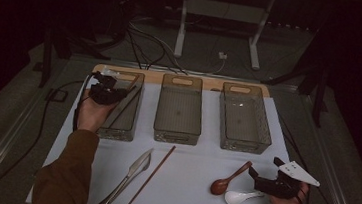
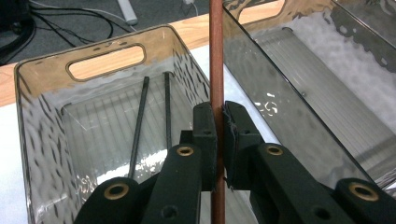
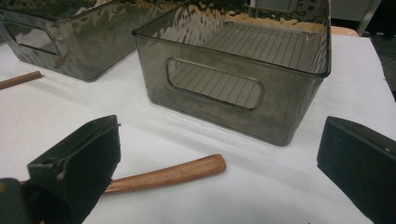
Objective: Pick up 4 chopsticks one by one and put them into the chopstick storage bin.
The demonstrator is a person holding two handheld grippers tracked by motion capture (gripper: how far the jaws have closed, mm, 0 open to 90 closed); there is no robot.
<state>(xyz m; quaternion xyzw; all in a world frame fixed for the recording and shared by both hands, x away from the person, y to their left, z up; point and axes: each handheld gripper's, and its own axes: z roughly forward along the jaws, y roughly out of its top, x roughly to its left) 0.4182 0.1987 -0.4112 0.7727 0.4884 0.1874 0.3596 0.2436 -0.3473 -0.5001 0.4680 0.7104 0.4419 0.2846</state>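
Observation:
My left gripper (image 2: 219,112) is shut on a reddish-brown chopstick (image 2: 216,56), which stands upright between the pads. It hovers over the left smoked-plastic bin (image 2: 105,63), where two dark chopsticks (image 2: 140,126) lie on the floor. In the high view the left gripper (image 1: 103,92) sits at that bin's near left corner (image 1: 115,133). My right gripper (image 1: 264,169) rests open at the front right of the mat. A wooden spoon (image 1: 229,179) and a white spoon (image 1: 240,197) lie just left of it. The wooden spoon's handle (image 3: 173,175) reaches into the wide gap between the right jaws.
Three bins stand in a row at the back of the white mat (image 1: 185,198): left, middle (image 1: 176,137) and right (image 1: 242,147). A table knife (image 1: 129,177) and a second brown chopstick (image 1: 150,177) lie at the front left. Cables run over the floor behind the table.

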